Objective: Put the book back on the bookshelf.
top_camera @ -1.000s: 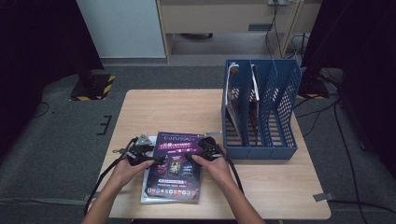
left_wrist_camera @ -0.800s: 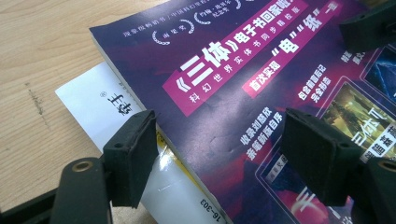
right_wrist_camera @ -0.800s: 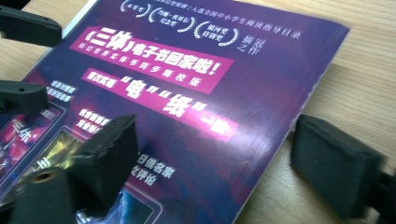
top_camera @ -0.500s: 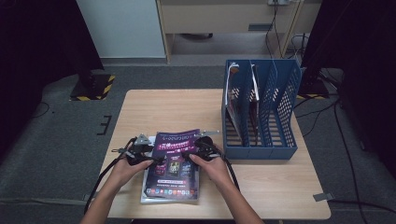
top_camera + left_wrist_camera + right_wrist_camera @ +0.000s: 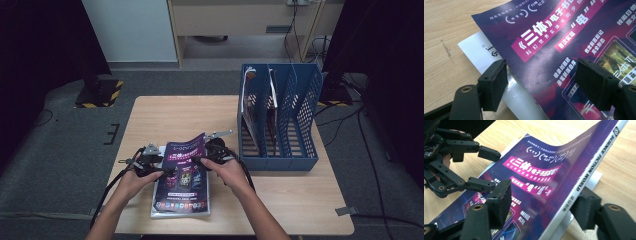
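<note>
Nearest the person's edge of the table (image 5: 150, 115), at about six o'clock, lies a small stack of magazines. The top one, a purple magazine (image 5: 186, 161), has its spine side lifted off the white-covered magazine (image 5: 477, 47) beneath it.

The right gripper (image 5: 541, 203) straddles that raised spine. Its jaws have just been closing, with the spine between them: one pad is over the cover, the other under the spine edge, and a gap still shows, so they are not yet clamped. The left gripper (image 5: 541, 82), at the magazine's nine o'clock side, stands with jaws apart, one pad at the cover's left edge and the other over the printed face, gripping nothing.

To do this step well, I judge the right jaws should close fully on the spine alone, leaving the white magazine out of the bite. The left pads can steady the free edge or press the lower magazine flat while the top one peels away.

The magazine's long axis runs roughly six to twelve o'clock. Its title end points away from the person, tilted slightly toward one o'clock, and its spine faces three o'clock.

Farther off, at about two o'clock, stands the blue file rack (image 5: 305, 90), its left-hand slots already holding upright magazines.
</note>
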Action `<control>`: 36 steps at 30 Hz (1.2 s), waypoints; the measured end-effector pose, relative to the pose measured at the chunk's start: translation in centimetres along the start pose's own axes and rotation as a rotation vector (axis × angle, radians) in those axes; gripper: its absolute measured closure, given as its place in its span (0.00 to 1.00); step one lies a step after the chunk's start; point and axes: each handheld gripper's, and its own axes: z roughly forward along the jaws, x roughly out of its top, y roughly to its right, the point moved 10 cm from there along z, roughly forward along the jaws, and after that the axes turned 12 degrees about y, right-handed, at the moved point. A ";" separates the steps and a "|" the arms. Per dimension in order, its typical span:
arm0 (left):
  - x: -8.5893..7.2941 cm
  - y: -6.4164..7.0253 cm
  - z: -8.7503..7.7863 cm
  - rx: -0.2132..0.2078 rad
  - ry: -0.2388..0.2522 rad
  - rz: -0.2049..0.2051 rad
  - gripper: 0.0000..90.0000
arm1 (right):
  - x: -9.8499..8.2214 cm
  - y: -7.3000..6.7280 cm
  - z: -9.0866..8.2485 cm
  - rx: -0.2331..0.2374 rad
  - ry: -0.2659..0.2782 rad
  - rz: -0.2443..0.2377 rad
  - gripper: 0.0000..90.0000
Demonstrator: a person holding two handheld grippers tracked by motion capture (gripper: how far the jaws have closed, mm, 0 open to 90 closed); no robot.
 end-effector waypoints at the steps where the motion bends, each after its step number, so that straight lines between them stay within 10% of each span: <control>1: 0.0 0.0 0.0 0.001 0.000 0.000 0.28 | 0.2 -0.1 0.0 0.002 -0.011 -0.001 0.47; 17: 0.0 0.0 0.0 0.001 0.003 -0.005 0.28 | 0.5 -0.1 1.6 0.014 -0.105 -0.048 0.54; 31: 0.2 -0.3 -0.2 0.017 -0.005 0.036 0.18 | 1.7 -0.1 1.3 -0.005 -0.068 -0.029 0.81; 36: 1.8 -1.2 -1.3 0.026 0.066 -0.023 0.15 | 3.2 -0.8 1.0 0.011 -0.043 -0.044 0.85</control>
